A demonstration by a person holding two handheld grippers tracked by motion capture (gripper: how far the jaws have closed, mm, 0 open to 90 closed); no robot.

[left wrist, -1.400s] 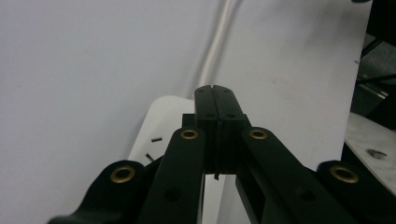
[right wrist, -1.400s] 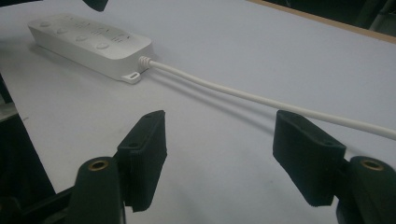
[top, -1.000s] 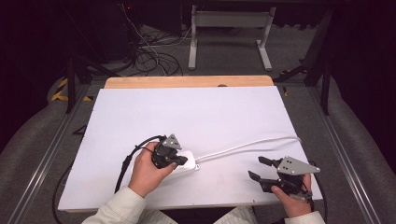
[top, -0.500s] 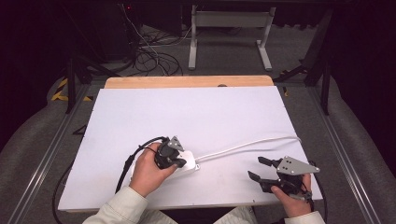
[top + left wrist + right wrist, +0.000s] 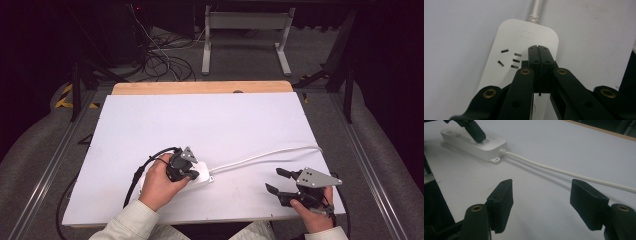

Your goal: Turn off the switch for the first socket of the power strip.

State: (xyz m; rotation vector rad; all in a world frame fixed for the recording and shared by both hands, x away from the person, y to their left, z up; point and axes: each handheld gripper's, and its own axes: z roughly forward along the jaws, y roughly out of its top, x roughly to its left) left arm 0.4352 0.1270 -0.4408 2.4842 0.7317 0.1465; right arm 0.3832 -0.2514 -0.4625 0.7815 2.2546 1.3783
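Observation:
A white power strip (image 5: 204,179) lies near the table's front edge, left of centre, and its white cord (image 5: 270,154) runs off to the right. My left gripper (image 5: 192,174) is shut, its closed jaws pointing down onto the strip's top. In the left gripper view the joined tips (image 5: 539,47) sit beside a socket on the power strip (image 5: 524,40). My right gripper (image 5: 274,180) stands open at the front right, with nothing between its jaws. In the right gripper view it (image 5: 544,192) faces the cord (image 5: 564,172) and the strip (image 5: 486,147), with the left gripper (image 5: 475,132) on top.
A white sheet (image 5: 200,125) covers the table, whose wooden edge (image 5: 200,87) shows at the back. The left gripper's black cable (image 5: 142,167) loops off the front left. Tangled cables (image 5: 160,60) and a white desk frame (image 5: 245,40) stand on the floor beyond.

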